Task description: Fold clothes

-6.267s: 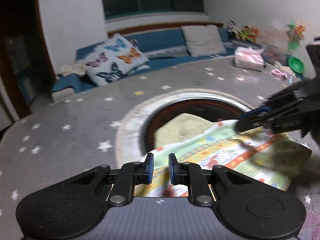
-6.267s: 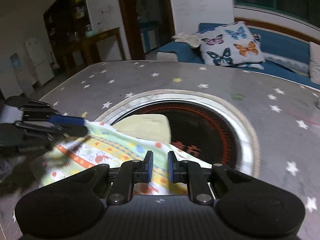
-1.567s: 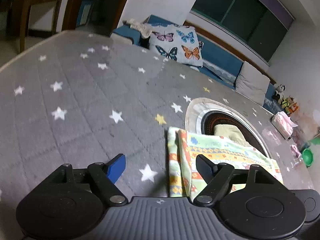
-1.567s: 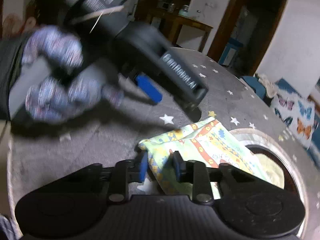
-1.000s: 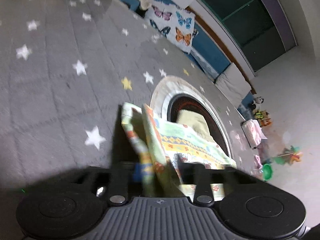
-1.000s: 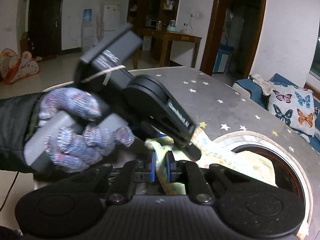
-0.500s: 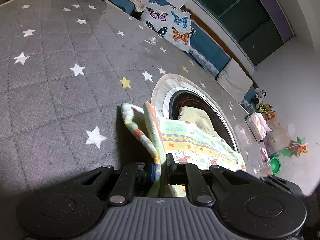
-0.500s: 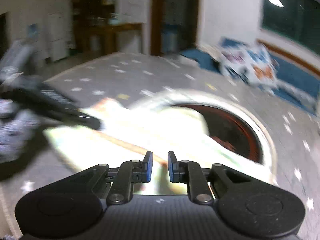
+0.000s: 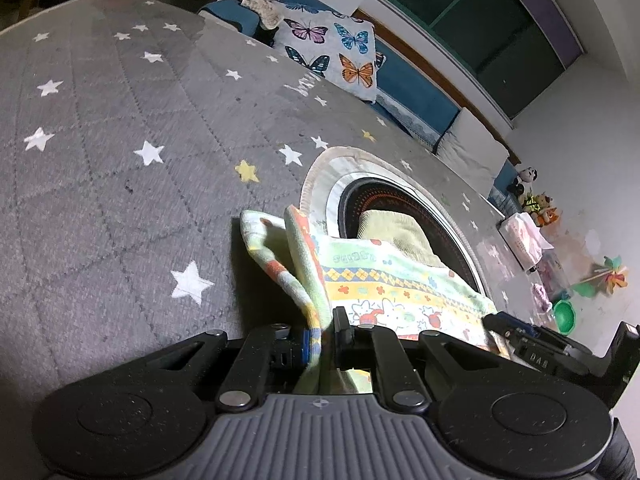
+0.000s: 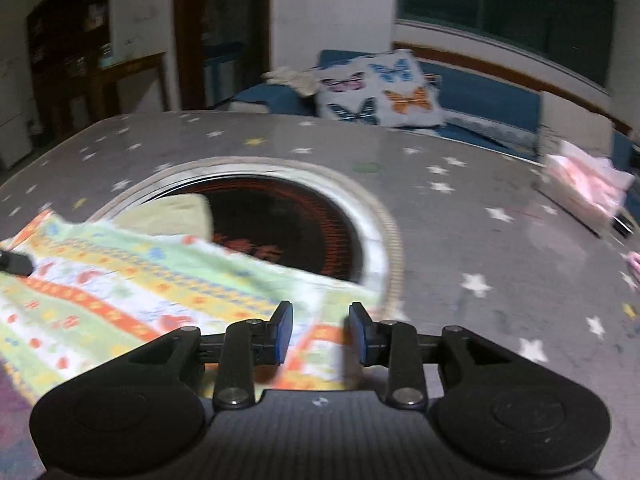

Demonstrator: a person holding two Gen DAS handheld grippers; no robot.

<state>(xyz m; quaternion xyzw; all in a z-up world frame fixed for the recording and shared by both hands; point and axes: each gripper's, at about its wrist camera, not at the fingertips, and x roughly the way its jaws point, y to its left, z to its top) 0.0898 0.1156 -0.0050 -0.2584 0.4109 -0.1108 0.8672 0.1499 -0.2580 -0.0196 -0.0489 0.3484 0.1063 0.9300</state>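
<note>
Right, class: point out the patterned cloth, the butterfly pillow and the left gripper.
patterned cloth (image 9: 400, 284), left wrist view, striped top layer.
butterfly pillow (image 9: 332, 56), left wrist view, its printed face.
left gripper (image 9: 322, 338), left wrist view, between its fingertips.

The printed cloth (image 9: 384, 280) looks like soft, matt woven fabric, as does the plain yellow-green cloth (image 9: 396, 232) beside it. The grey starred surface (image 9: 120, 184) is quilted textile with stitched diamond lines. The left gripper (image 9: 322, 340) is matt black plastic, dusty, with metal rivets and blue pads (image 9: 306, 344).
</note>
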